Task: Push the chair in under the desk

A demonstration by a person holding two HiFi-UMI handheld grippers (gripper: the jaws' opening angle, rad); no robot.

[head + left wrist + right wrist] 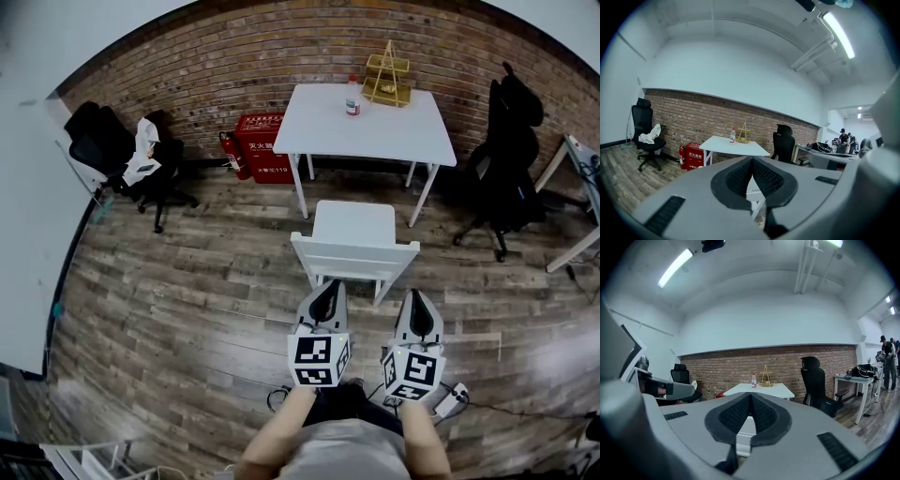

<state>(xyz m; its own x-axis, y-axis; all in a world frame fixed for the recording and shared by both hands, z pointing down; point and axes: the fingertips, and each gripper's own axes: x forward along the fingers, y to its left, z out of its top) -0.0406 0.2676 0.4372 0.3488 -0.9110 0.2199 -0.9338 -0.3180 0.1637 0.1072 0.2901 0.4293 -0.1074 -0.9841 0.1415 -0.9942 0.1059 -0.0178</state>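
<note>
A white chair (353, 236) stands on the wooden floor, pulled out from a white desk (370, 124) against the brick wall, its backrest (354, 255) toward me. My left gripper (326, 289) is shut and empty, its tip just short of the backrest's left part. My right gripper (418, 302) is also shut and empty, near the backrest's right end. In the left gripper view the closed pads (752, 174) point at the desk (733, 146). In the right gripper view the pads (750, 409) meet, with the desk (761, 389) and chair (746, 428) beyond.
A bottle (352, 97) and a gold wire rack (388, 79) stand on the desk. Black office chairs sit at left (122, 155) and right (509, 159). A red extinguisher box (261, 147) is by the wall. A power strip (451, 397) and cables lie near my feet.
</note>
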